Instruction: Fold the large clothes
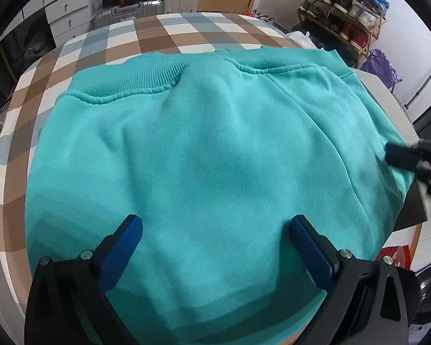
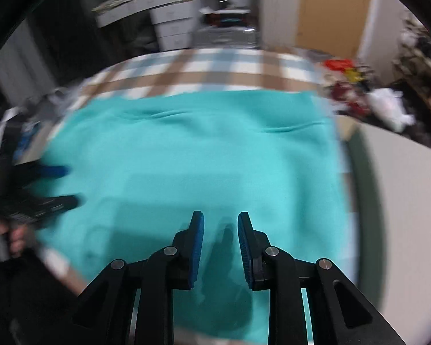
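Garment: a teal sweatshirt [image 1: 209, 149] lies folded into a broad block on the checked tablecloth [image 1: 163, 31], its ribbed hem [image 1: 146, 77] on the far side from the camera.
Where it sits: on the table, near the front edge; the cloth's far half beyond the sweatshirt is bare. At the sweatshirt's right edge a grey board [image 2: 399, 189] lies just beside it.
Left gripper [image 1: 215, 247]: spread wide, hanging over the near part of the sweatshirt; nothing is between the blue pads.
Right gripper [image 2: 220, 247]: jaws narrowly apart with only a slim gap between the pads; no cloth is pinched between them, and their shadow falls on the fabric below. In the left wrist view its tip shows at the sweatshirt's right edge.
Step in hand: judged from the lie of the cloth, the sides are already folded in and neither tool grips anything; this looks like the pause between folds, or smoothing.
Next move calls for: probably each tool taking one corner of the near or far edge, pinching all layers together, and carrying that edge across evenly so the block halves without skewing.
Risk: catching only the top layer would pull the fold open.
Containers: a shoe rack [image 1: 344, 14] beyond the sweatshirt's far right corner holds shoes; white drawers [image 1: 69, 14] beyond the far left are closed.
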Motion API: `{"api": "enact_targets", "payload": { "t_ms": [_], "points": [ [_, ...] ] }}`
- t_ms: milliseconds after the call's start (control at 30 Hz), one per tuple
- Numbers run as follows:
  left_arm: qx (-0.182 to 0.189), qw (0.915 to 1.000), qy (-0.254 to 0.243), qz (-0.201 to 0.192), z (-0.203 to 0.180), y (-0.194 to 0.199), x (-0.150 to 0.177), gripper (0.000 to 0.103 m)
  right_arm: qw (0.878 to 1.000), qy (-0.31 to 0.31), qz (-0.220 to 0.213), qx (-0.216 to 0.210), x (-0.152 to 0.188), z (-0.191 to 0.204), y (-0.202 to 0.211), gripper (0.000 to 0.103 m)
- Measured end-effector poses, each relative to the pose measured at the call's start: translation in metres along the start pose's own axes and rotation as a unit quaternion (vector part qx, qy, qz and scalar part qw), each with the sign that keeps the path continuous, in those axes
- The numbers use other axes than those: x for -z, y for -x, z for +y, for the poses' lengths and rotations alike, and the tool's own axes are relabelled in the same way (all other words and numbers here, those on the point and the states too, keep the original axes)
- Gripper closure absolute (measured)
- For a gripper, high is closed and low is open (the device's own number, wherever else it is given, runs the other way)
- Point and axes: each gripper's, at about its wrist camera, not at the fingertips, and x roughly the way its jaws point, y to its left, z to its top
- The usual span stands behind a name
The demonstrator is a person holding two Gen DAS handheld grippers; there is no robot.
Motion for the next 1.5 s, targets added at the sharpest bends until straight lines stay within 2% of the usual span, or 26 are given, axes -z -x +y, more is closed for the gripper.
{"api": "enact_targets", "payload": {
  "t_ms": [100, 167, 300, 367, 433, 467, 533, 567, 600, 667, 800, 833, 867, 900, 967, 1033, 1067, 1233, 1333, 1400, 1500],
  "points": [
    [0.000, 1.0000, 0.002, -0.004, 0.000, -0.001, -0.001, 0.003, 0.998, 0.003, 0.057, 0.026, 0.013, 0.018, -0.045, 0.079],
    [-0.001, 1.0000, 0.004, -0.001, -0.001, 0.000, -0.002, 0.003, 0.999, -0.033, 0.024, 0.022, 0.013, 0.012, -0.052, 0.081],
    [0.015, 0.9998, -0.005, 0.014, -0.009, 0.016, -0.001, 0.004, 0.996, -0.084, 0.036, 0.002, 0.004, 0.001, -0.044, 0.084],
    [0.043, 0.9984, -0.036, -0.011, -0.027, 0.034, 0.003, 0.004, 0.994, -0.107, 0.004, -0.028, 0.004, -0.001, -0.020, 0.081],
    [0.027, 0.9969, -0.071, -0.022, -0.048, 0.038, 0.008, 0.004, 0.993, -0.096, -0.024, -0.062, 0.007, 0.011, -0.001, 0.081],
    [0.011, 0.9964, -0.083, -0.016, -0.055, 0.033, 0.010, 0.004, 0.995, -0.075, -0.014, -0.065, 0.008, 0.022, -0.001, 0.081],
    [-0.029, 0.9939, -0.102, 0.031, -0.067, 0.001, 0.015, 0.003, 0.997, -0.038, 0.027, -0.060, 0.017, 0.040, -0.018, 0.076],
    [-0.034, 0.9941, -0.094, 0.044, -0.065, -0.013, 0.016, 0.001, 0.998, -0.023, 0.039, -0.039, 0.023, 0.046, -0.032, 0.075],
    [-0.036, 0.9949, -0.086, 0.037, -0.063, -0.019, 0.015, 0.001, 0.999, -0.022, 0.034, -0.033, 0.027, 0.047, -0.037, 0.075],
    [-0.038, 0.9946, -0.090, 0.035, -0.065, -0.020, 0.012, 0.001, 0.997, -0.049, 0.015, -0.049, 0.029, 0.039, -0.042, 0.073],
    [-0.009, 0.9957, -0.082, 0.042, -0.062, -0.006, 0.006, 0.001, 0.989, -0.102, -0.008, -0.105, 0.038, 0.011, -0.023, 0.073],
    [0.006, 0.9970, -0.072, 0.029, -0.061, 0.004, 0.004, 0.001, 0.985, -0.125, -0.027, -0.112, 0.045, -0.001, -0.010, 0.073],
    [0.026, 0.9978, -0.061, 0.007, -0.059, 0.016, 0.000, 0.001, 0.977, -0.163, -0.057, -0.126, 0.055, -0.016, 0.007, 0.067],
    [0.052, 0.9969, -0.056, -0.020, -0.063, 0.031, -0.004, 0.001, 0.968, -0.191, -0.079, -0.143, 0.067, -0.031, 0.020, 0.048],
    [0.072, 0.9933, -0.067, -0.061, -0.077, 0.049, -0.010, 0.001, 0.945, -0.255, -0.118, -0.167, 0.097, -0.064, 0.038, 0.022],
    [0.064, 0.9917, -0.075, -0.082, -0.091, 0.050, -0.017, 0.001, 0.926, -0.301, -0.136, -0.184, 0.121, -0.086, 0.042, 0.020],
    [0.060, 0.9919, -0.078, -0.080, -0.098, 0.043, -0.021, 0.001, 0.914, -0.325, -0.138, -0.197, 0.133, -0.098, 0.039, 0.020],
    [0.056, 0.9960, -0.069, 0.002, -0.116, -0.015, -0.034, 0.001, 0.875, -0.419, -0.114, -0.216, 0.161, -0.124, 0.007, 0.020],
    [0.014, 0.9956, -0.089, 0.023, -0.124, -0.037, -0.034, 0.001, 0.871, -0.426, -0.108, -0.221, 0.148, -0.121, -0.003, 0.020],
    [0.014, 0.9957, -0.088, 0.024, -0.123, -0.038, -0.034, 0.001, 0.878, -0.421, -0.104, -0.202, 0.138, -0.115, -0.006, 0.020],
    [0.027, 0.9959, -0.080, 0.033, -0.119, -0.036, -0.035, 0.001, 0.868, -0.444, -0.104, -0.197, 0.135, -0.103, -0.007, 0.020]
  ]
}}
